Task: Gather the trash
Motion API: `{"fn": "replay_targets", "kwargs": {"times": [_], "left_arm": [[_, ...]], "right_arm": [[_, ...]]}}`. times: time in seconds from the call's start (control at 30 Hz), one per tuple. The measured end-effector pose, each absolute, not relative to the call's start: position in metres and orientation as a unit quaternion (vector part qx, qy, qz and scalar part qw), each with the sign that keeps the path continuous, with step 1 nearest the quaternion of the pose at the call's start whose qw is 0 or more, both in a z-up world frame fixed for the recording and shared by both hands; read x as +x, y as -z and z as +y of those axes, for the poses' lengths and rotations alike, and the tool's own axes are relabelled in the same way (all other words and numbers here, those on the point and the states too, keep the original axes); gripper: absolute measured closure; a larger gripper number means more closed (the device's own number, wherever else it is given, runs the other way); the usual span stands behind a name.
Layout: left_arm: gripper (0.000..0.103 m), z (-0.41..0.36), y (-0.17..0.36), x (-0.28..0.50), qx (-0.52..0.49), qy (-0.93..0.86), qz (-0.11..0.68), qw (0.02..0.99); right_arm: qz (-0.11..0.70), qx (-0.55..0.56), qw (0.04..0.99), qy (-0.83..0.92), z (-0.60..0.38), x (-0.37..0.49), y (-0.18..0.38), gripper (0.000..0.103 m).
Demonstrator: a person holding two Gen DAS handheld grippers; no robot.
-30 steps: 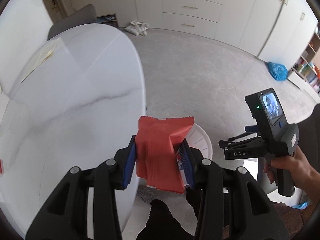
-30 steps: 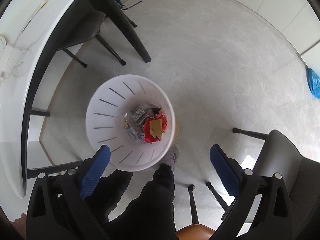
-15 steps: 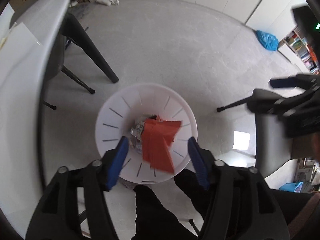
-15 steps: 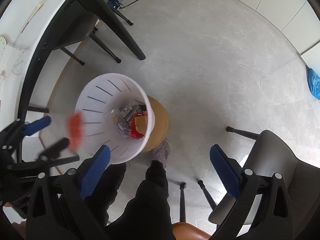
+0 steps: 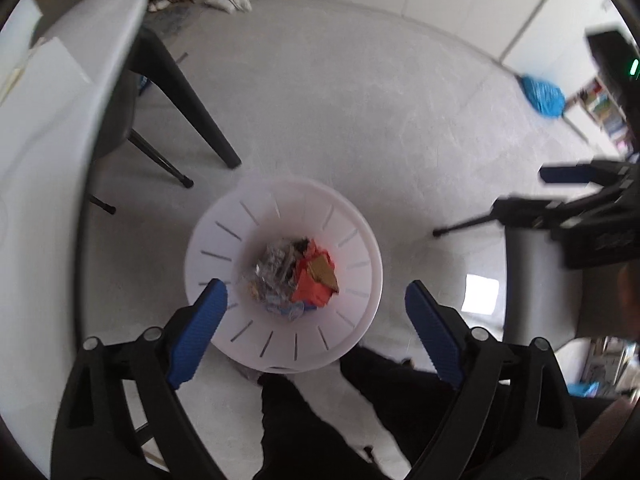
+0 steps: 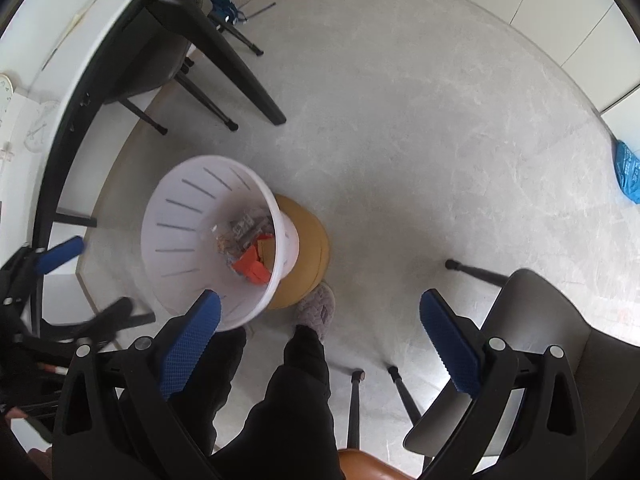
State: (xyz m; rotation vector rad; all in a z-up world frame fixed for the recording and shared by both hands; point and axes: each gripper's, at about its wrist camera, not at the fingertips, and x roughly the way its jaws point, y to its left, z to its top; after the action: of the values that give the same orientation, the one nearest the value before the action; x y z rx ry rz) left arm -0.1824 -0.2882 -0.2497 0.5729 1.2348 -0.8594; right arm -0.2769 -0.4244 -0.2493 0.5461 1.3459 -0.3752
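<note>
Over white bin (image 5: 280, 216) | left tongs (image 5: 316, 320) wide, empty | right tongs (image 6: 320, 332) wide | table leg (image 5: 192, 108) beside

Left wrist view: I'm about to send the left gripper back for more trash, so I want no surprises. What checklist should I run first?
1. Left gripper jaws open, nothing between them: ok.
2. Red wrapper lies inside the white bin: ok.
3. Bin upright, on the tan stand: ok.
4. Right gripper jaws open, nothing held: ok.
5. Bin has room for more: ok, trash covers only the bottom.
6. More trash on the table: cannot tell, only part of it shows.
</note>
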Motion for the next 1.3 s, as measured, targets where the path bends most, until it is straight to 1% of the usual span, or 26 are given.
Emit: {"fn": "replay_targets", "kwargs": {"times": [0.03,0.17,0.37,0.47,0.67,0.9,1.07,1.2,1.3], "left_arm": [[0.008,-0.287,0.238,-0.179,0.245,0.381,0.547,0.704],[0.008,-0.267,0.182,-0.159,0.203,0.352,0.518,0.753],[0.008,-0.211,0.124,-0.126,0.15,0.28,0.499,0.806],[0.008,-0.183,0.108,-0.114,0.139,0.24,0.496,0.823],[0.008,-0.129,0.093,-0.098,0.103,0.179,0.498,0.842],[0.008,-0.091,0.084,-0.074,0.083,0.148,0.502,0.848],[0.008,-0.071,0.063,-0.059,0.063,0.134,0.486,0.861],[0.008,-0.055,0.032,-0.042,0.052,0.116,0.455,0.881],[0.008,-0.044,0.005,-0.026,0.047,0.103,0.432,0.895]], "right_arm": [[0.606,0.244,0.737,0.172,-0.425,-0.276,0.245,0.004],[0.58,0.22,0.766,0.167,-0.418,-0.263,0.22,0.004],[0.555,0.174,0.805,0.115,-0.384,-0.226,0.18,0.004],[0.55,0.153,0.817,0.085,-0.357,-0.203,0.164,0.002],[0.549,0.117,0.826,0.041,-0.304,-0.16,0.146,0.002],[0.543,0.101,0.834,0.017,-0.266,-0.131,0.129,0.002],[0.531,0.101,0.841,0.022,-0.245,-0.112,0.11,0.002],[0.499,0.09,0.861,0.026,-0.23,-0.094,0.076,0.002],[0.465,0.079,0.881,0.028,-0.22,-0.076,0.036,0.002]]}}
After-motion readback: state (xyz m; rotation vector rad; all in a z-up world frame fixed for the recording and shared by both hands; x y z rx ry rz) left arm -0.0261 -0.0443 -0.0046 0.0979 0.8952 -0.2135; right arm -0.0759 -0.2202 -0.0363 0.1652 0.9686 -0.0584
